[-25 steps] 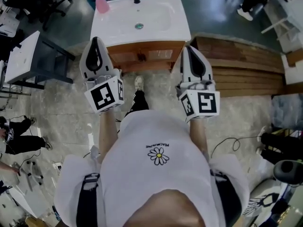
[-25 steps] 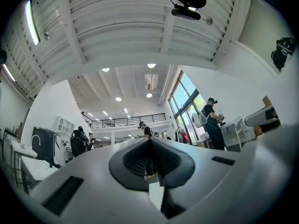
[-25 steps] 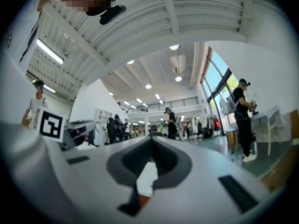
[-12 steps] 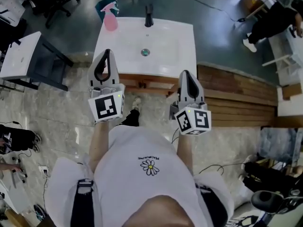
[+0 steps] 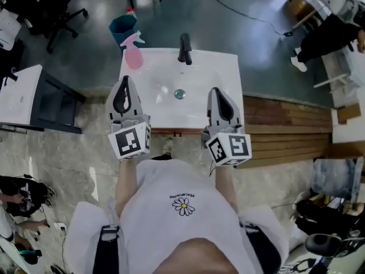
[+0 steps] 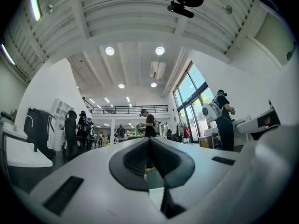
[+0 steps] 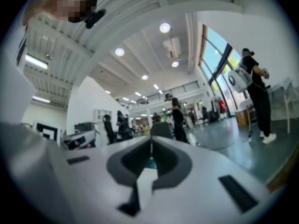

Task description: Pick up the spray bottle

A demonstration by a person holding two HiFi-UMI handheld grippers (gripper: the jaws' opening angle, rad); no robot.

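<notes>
While the pink plastic spray bottle (image 5: 134, 56) stands at the far left corner of the white rectangular washbasin (image 5: 225, 73), left of its black tap (image 5: 185, 49), the left gripper (image 5: 124, 80) and the right gripper (image 5: 215, 90) hover over the basin, both apart from the bottle, jaws pressed together on nothing.

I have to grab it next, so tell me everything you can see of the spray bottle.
The spray bottle is pink, plastic by its look, with a paler trigger head on top. It seems to stand upright on the back left corner of the white sink, left of the black tap. Only the sink top touches it.
</notes>
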